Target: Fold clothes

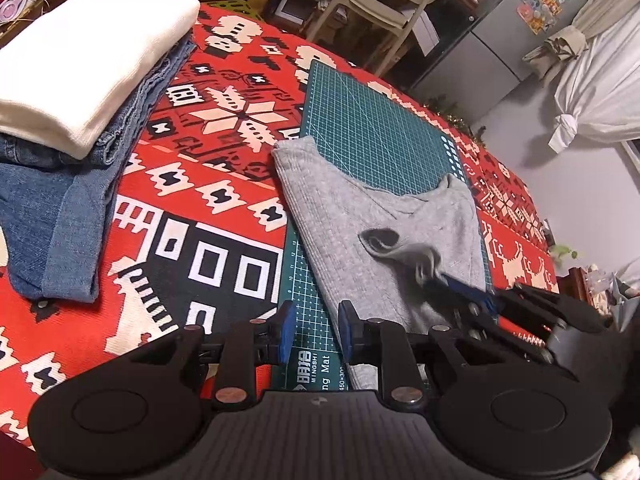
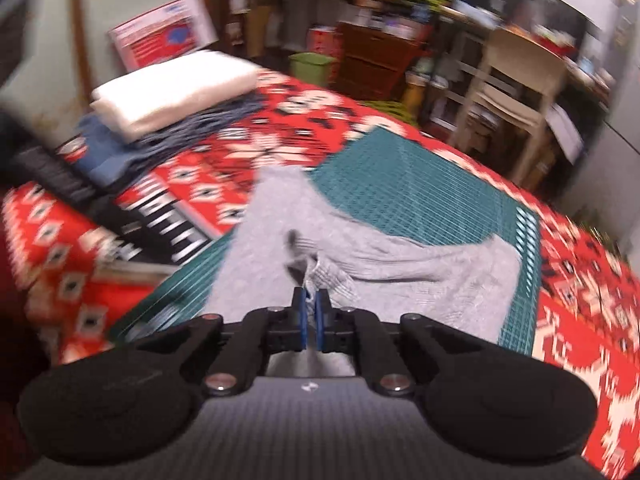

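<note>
On the green cutting mat (image 1: 376,120) lies one grey garment (image 1: 360,216), which we take as our landmark. Its long axis runs along the mat's long side, from the near end by our left gripper (image 1: 316,330) away toward the far end, where a ribbed edge points off the mat's left border onto the red patterned cloth (image 1: 224,128) covering the bench. A second lobe of the garment reaches up near the mat's right edge, with bare mat showing in the notch between the two.

Our right gripper (image 2: 310,312) has its blue fingers (image 2: 299,316) clenched on a bunched fold of the grey garment (image 2: 400,272), pulling the fabric into a raised pucker near its middle. From the left wrist view we see that gripper coming in from the garment's right side. Our left gripper's fingers (image 1: 285,328) stand apart with nothing between them, hovering over the garment's near left edge and the mat's printed strip.

To the left of the garment, well apart, sits one stack of folded clothes: one white piece (image 1: 88,64) on top and blue denim (image 1: 56,216) beneath; we cannot count the denim layers. The right wrist view is motion-blurred, so the shelves and chair (image 2: 516,92) beyond the bench are hard to make out. The garment's near end is cut off behind the left gripper.
</note>
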The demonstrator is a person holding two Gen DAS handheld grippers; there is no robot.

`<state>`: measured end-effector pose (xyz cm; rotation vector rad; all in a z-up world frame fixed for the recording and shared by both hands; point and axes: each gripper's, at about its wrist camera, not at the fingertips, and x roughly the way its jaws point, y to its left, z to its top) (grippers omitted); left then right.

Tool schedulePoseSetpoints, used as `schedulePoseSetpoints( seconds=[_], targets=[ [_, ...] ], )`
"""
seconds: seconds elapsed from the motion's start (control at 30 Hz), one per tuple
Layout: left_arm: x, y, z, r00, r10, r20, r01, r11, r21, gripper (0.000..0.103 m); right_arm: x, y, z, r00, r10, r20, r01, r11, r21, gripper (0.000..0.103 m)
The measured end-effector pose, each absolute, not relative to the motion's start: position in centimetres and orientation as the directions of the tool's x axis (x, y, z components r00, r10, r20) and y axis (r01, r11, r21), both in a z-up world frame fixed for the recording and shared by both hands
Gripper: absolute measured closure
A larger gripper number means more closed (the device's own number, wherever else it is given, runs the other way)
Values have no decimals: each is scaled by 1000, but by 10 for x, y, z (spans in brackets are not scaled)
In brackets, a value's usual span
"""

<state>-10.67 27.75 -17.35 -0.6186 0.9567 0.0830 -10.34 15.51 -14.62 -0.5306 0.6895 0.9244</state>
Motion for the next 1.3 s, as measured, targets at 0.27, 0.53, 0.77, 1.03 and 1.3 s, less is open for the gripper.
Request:
schedulePoseSetpoints(
  seconds=[0.27, 0.53, 0.77, 1.03, 1.3],
  targets=[
    [-110, 274, -170, 596, -195, -779, -320, 832, -453, 82, -118, 154, -154, 411, 513, -754, -850, 515, -113, 90],
    [-111, 276, -170, 598, -204, -775, -324, 823, -466, 82, -118, 159, -171, 452, 492, -744, -823, 551, -136, 90],
    [-112, 276, -169, 597, -198, -778, -325, 827, -459, 82, -103, 166, -173, 458, 483, -746, -800, 590, -109, 100],
    [-110, 279, -173, 593, -207, -778, -332, 818, -471, 82, -103, 154, -151, 345, 559, -754, -787, 610, 92, 100],
    [-110, 276, -171, 583, -199, -788, -332, 827, -455, 64, -112, 147, -161, 356, 542, -761, -788, 612, 66, 84]
  ],
)
